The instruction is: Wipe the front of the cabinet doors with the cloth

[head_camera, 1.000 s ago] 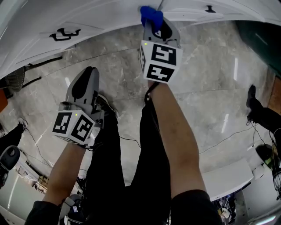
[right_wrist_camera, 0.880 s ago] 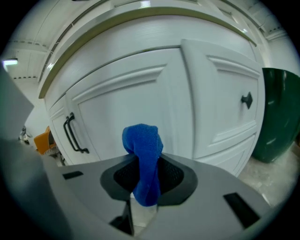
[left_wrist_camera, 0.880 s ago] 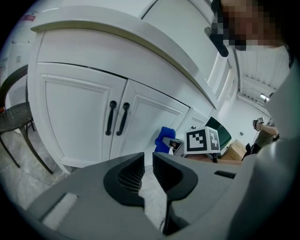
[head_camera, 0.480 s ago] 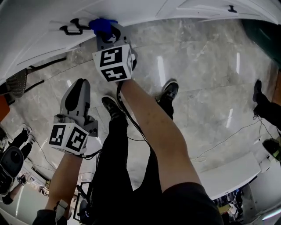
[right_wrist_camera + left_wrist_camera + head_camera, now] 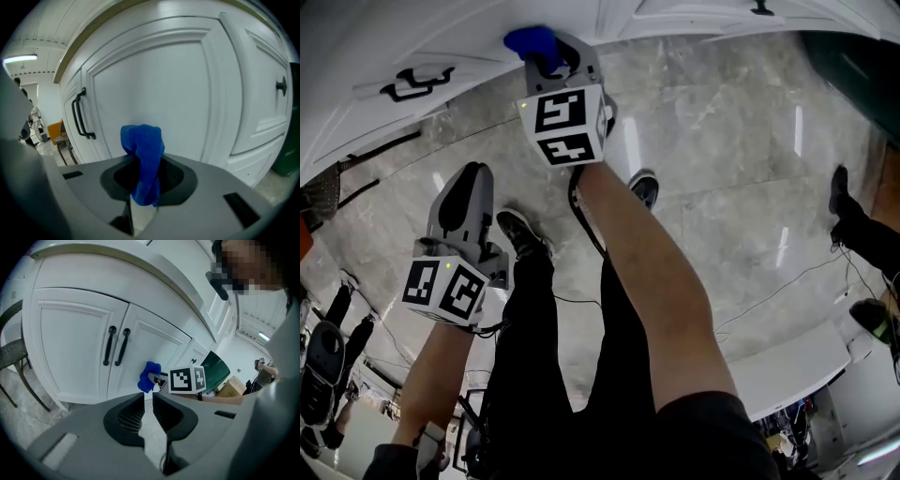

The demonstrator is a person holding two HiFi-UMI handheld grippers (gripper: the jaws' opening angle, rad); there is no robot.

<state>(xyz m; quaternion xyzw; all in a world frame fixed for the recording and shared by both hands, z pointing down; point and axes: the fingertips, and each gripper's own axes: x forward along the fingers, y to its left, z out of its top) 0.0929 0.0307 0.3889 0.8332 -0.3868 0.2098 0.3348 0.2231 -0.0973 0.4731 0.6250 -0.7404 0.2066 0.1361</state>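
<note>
Head view, right gripper (image 5: 546, 54): we see it reaching up to the white cabinet doors (image 5: 469, 42), its marker cube facing us.
Head view, cloth (image 5: 532, 39): a blue wad at that gripper's tip, right at the door face, to the right of a black handle (image 5: 417, 82).
Head view, left gripper (image 5: 472, 180): held lower, over the marble floor (image 5: 722, 141) and well apart from the doors.
Head view, person: black trousers (image 5: 572, 375) and two shoes below the grippers.
Left gripper view, jaws: we find them drawn almost together, with only a thin slit between and nothing in it.
Left gripper view, ahead: two doors with a pair of upright black handles side by side; the cloth (image 5: 149, 376) sits on the right-hand door's lower part, with the right gripper's marker cube just beside it.
Left gripper view, edges: a chair (image 5: 14, 357) at the left, a dark green object (image 5: 214, 369) at the right.
Right gripper view, jaws: closed on the cloth (image 5: 143, 154), which is pinched between them and bunches up above them.
Right gripper view, door: a recessed white panel fills the view behind the cloth; we cannot tell whether cloth and panel touch.
</note>
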